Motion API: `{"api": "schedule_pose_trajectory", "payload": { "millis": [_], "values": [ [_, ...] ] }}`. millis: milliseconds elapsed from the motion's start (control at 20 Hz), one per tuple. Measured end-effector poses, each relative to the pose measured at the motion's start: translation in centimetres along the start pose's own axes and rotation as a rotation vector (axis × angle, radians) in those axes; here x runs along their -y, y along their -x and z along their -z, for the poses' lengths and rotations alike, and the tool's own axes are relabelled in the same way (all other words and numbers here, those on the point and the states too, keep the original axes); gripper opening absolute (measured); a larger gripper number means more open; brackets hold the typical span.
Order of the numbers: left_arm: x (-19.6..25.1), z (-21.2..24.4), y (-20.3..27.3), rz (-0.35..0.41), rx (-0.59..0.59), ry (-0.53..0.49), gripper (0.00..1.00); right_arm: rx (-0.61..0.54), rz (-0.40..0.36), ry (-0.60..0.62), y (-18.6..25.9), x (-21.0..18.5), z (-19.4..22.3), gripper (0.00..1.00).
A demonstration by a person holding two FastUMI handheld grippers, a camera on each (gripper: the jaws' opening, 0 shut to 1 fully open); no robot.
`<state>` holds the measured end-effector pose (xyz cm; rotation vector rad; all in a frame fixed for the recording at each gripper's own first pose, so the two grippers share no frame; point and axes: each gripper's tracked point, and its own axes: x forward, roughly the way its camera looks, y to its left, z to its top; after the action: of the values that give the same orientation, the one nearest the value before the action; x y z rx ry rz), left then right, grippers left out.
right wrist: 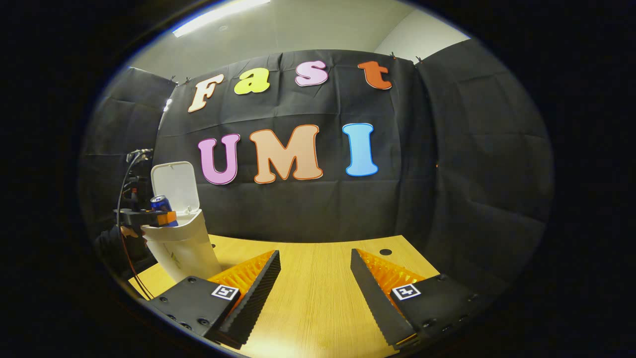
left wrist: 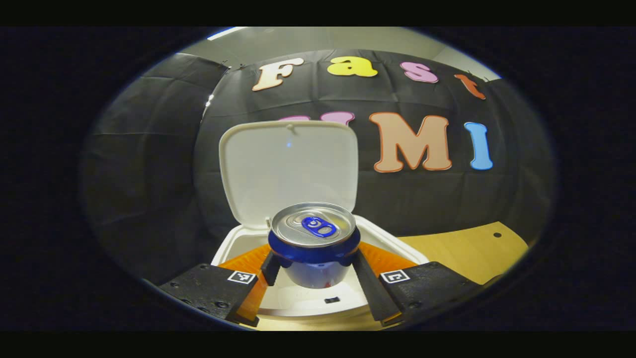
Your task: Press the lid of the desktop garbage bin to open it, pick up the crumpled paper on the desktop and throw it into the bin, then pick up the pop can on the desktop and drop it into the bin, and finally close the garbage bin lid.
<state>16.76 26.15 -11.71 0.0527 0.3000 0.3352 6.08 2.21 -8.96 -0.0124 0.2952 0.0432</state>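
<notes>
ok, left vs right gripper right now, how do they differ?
The left gripper is shut on the pop can; the right gripper is open and holds nothing. The left gripper hangs above the open bin, whose lid stands up; the right gripper is over the bare table. Both point toward the booth's back wall.

Quick count from my end: one blue aluminium pop can [left wrist: 315,238], one white plastic desktop bin [left wrist: 387,237] with its one hinged lid [left wrist: 288,166], one light wooden desk [right wrist: 318,298], and two sets of tongs, my left [left wrist: 314,271] and my right [right wrist: 315,278].
</notes>
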Motion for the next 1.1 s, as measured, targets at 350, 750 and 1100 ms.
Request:
{"api": "schedule_pose_trajectory", "payload": {
  "millis": [350, 750, 1100],
  "values": [
    [-0.2, -1.3, 1.1, -0.011, 0.046, -0.006, 0.94, -0.001, -0.027, 0.020, 0.0, -1.0, -0.2, 0.96],
    [0.0, -15.1, 2.2, -0.007, 0.257, -0.028, 0.93, 0.015, -0.044, 0.001, 0.0, -0.7, -0.6, 0.96],
    [-1.8, -22.2, -2.4, -0.056, 0.296, -0.057, 0.93, -0.002, -0.024, -0.033, 0.3, 0.1, 0.6, 0.96]
  ]
}}
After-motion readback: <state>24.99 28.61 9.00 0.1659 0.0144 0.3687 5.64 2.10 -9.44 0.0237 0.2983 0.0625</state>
